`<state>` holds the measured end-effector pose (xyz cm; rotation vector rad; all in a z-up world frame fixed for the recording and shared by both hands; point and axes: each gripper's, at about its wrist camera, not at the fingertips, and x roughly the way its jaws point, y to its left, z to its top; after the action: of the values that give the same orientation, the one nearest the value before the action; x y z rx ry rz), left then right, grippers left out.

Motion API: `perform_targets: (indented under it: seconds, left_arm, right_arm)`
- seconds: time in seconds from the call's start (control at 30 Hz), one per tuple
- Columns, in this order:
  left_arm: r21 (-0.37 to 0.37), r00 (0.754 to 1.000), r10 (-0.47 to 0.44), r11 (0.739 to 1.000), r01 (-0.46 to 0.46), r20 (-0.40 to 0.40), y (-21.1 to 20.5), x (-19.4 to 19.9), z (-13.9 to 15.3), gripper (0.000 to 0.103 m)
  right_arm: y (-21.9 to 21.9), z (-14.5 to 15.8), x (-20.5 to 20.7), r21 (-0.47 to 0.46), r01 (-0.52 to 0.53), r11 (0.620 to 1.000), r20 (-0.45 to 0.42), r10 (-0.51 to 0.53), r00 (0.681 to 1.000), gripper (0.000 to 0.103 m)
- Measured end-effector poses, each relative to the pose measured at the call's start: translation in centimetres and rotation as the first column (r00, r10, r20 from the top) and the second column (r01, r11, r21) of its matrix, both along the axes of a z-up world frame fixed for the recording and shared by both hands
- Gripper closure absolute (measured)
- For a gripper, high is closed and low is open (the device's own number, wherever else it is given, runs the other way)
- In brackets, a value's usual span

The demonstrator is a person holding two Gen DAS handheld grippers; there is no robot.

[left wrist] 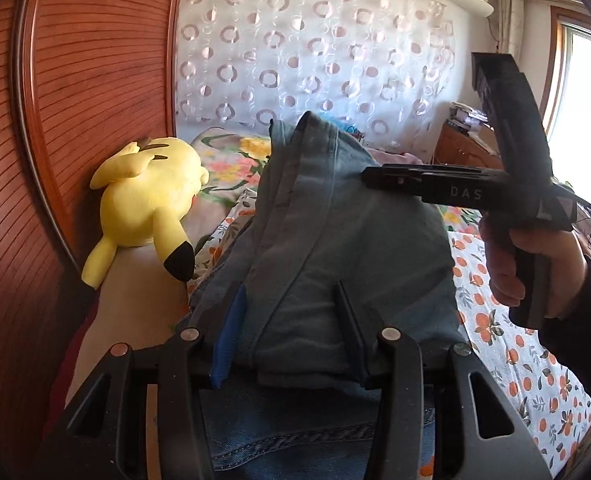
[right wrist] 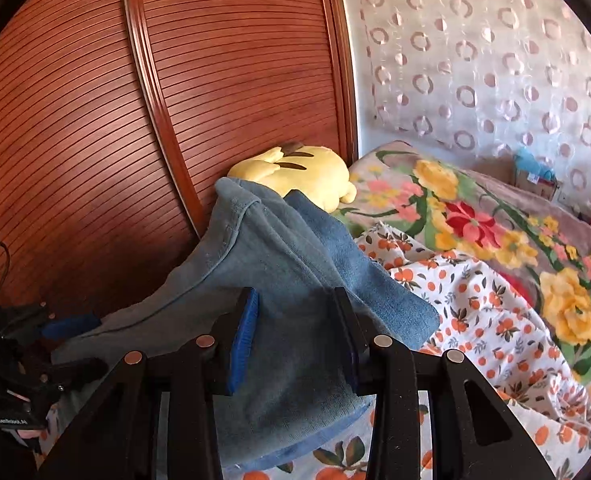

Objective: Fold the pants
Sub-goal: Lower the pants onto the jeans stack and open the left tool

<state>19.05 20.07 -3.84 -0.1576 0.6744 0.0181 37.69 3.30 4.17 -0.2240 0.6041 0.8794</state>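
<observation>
The faded light-blue denim pants (left wrist: pixel 327 248) hang lifted above the orange-fruit-printed white bedsheet (right wrist: pixel 495 320), with the left gripper (left wrist: pixel 291 332) and right gripper (right wrist: pixel 295 340) each clamped on a bunched edge, cloth filling the gap between the 2 jaws. This looks like mid-fold, so the next move probably calls for carrying both held edges together, laying them squarely on the sheet and clear of the yellow plush toy (left wrist: pixel 147 204).

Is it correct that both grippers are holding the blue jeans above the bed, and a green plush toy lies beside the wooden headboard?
Not quite: the plush toy is yellow, as both wrist views show. The rest holds: the left gripper and right gripper each hold the jeans over the bed, beside the wooden headboard.
</observation>
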Motion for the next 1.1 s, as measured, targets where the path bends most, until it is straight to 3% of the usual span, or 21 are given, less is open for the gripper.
perform_targets:
  seconds: [0.3, 0.63, 0.8, 1.1]
  left_arm:
    - [-0.033, 0.999, 0.022, 0.999, -0.021, 0.043, -0.1, -1.0, 0.7, 0.054]
    - [0.102, 0.993, -0.013, 0.995, 0.001, 0.121, -3.8, -3.4, 3.5, 0.049]
    - [0.104, 0.991, -0.041, 0.994, 0.028, 0.126, -5.5, -3.7, 3.9, 0.028]
    - [0.104, 0.988, -0.091, 0.991, 0.079, 0.123, -10.1, -3.5, 4.1, 0.01]
  right_arm:
    - [-0.7, 0.3, -1.8, 0.025, 0.03, 0.999, 0.038, -0.031, 0.999, 0.064]
    - [-4.8, 0.0, -7.9, 0.097, 0.08, 0.992, 0.036, -0.083, 0.996, 0.064]
    - [-8.5, -0.5, -10.6, 0.112, 0.132, 0.985, 0.025, -0.136, 0.99, 0.064]
    - [-15.9, -1.4, -15.8, 0.093, 0.267, 0.959, 0.036, -0.271, 0.962, 0.063]
